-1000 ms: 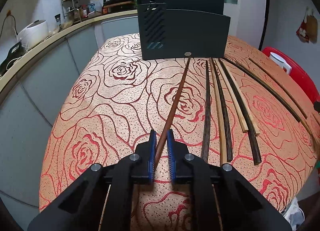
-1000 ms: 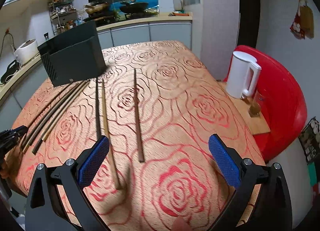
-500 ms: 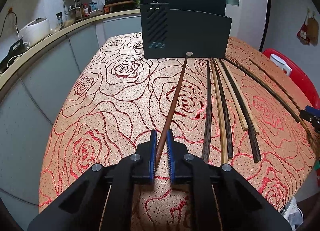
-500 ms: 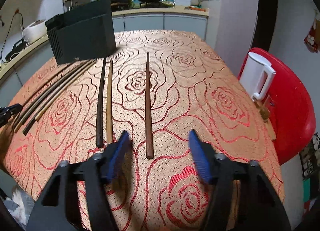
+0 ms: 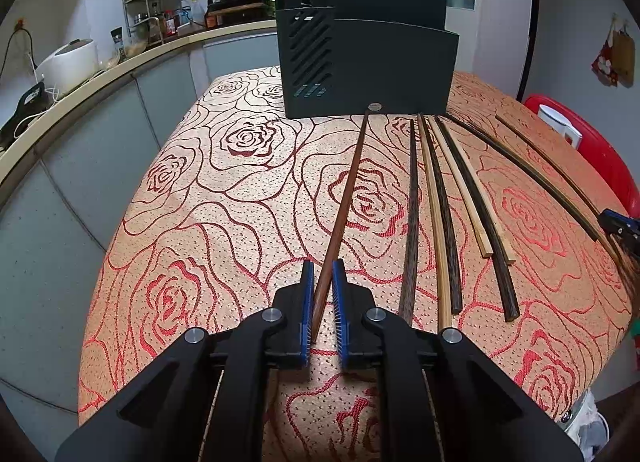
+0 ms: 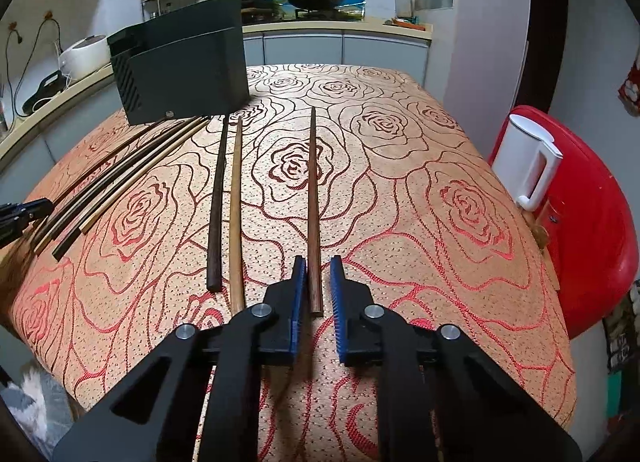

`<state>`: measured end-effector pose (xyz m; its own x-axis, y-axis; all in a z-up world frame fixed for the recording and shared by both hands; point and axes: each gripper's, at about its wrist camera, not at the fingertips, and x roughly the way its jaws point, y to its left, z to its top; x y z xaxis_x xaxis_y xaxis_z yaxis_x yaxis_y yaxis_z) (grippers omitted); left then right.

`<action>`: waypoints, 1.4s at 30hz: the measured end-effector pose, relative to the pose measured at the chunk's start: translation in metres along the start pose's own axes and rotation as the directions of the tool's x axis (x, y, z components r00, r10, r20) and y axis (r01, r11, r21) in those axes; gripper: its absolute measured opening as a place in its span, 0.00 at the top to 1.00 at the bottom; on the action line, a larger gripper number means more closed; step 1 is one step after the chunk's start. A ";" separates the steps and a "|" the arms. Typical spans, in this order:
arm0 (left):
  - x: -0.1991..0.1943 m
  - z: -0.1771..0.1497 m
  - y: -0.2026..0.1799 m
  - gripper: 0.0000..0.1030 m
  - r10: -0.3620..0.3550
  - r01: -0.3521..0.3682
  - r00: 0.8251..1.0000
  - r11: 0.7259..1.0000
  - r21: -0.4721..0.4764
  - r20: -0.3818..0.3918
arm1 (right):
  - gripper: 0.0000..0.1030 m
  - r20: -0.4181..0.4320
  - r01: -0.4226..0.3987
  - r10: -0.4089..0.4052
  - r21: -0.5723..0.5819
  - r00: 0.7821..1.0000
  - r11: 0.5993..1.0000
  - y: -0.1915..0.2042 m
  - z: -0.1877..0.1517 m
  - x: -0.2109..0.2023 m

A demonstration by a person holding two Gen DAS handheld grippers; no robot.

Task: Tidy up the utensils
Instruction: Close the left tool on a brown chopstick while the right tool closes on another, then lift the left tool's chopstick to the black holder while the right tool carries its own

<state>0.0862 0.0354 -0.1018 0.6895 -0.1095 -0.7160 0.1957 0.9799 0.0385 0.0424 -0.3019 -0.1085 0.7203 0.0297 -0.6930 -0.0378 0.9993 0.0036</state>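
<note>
A black utensil holder point(image 5: 372, 66) stands at the far end of the rose-patterned tablecloth point(image 5: 224, 190). My left gripper point(image 5: 321, 274) is shut on the near end of a reddish-brown chopstick point(image 5: 348, 190), whose far tip reaches the holder's base. To its right lie several more chopsticks point(image 5: 412, 214), dark and pale, side by side. In the right wrist view, my right gripper point(image 6: 316, 270) has its jaws closing on the near end of a second reddish-brown chopstick point(image 6: 313, 182), which lies flat between the blue pads. A dark chopstick point(image 6: 216, 214) and a pale one point(image 6: 237, 214) lie just to its left.
A white kettle point(image 6: 528, 166) sits on a red chair point(image 6: 600, 222) beside the table's right edge. A kitchen counter point(image 5: 100, 74) with appliances runs along the left and back. The holder point(image 6: 184, 74) stands at the far left in the right wrist view.
My right gripper came down over the reddish-brown chopstick and its jaws went from wide open to closed around its near end. The left gripper kept still with its chopstick.
</note>
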 end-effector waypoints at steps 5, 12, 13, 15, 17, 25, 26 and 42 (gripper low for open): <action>-0.012 0.003 -0.001 0.92 0.003 -0.003 1.000 1.000 0.015 0.013 | 0.93 -0.015 -0.021 0.022 0.018 1.000 1.000 -0.002 0.000 -0.004; -0.050 0.018 0.005 0.94 0.002 -0.004 0.995 1.000 0.020 0.100 | 0.93 0.061 -0.049 0.047 0.028 0.997 0.998 0.002 0.011 -0.034; -0.057 0.022 0.007 0.94 -0.001 -0.001 0.993 1.000 0.016 0.116 | 0.93 0.072 -0.052 0.050 0.027 0.996 0.998 0.002 0.013 -0.038; -0.069 0.028 0.009 0.94 -0.007 0.006 0.990 1.000 0.009 0.142 | 0.93 0.107 -0.061 0.058 0.027 0.993 0.998 0.003 0.019 -0.050; -0.078 0.033 0.009 0.94 -0.011 0.010 0.986 1.000 0.006 0.164 | 0.93 0.147 -0.070 0.066 0.023 0.987 0.997 0.005 0.027 -0.064; -0.110 0.061 0.009 0.94 -0.028 0.021 0.965 0.999 0.031 0.259 | 0.93 0.304 -0.109 0.110 -0.018 0.946 0.994 0.014 0.072 -0.111; -0.114 0.066 0.010 0.94 -0.033 0.024 0.962 0.999 0.036 0.273 | 0.93 0.316 -0.110 0.112 -0.024 0.942 0.994 0.015 0.076 -0.114; -0.120 0.128 0.030 0.94 -0.088 0.082 0.934 0.996 0.033 0.345 | 0.93 0.358 -0.157 0.166 -0.055 0.919 0.986 0.024 0.150 -0.108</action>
<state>0.0989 0.0564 0.0749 0.8677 -0.2460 -0.4319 0.2741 0.9617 0.0028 0.0679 -0.2780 0.0745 0.9035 0.2019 -0.3781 -0.1882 0.9794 0.0731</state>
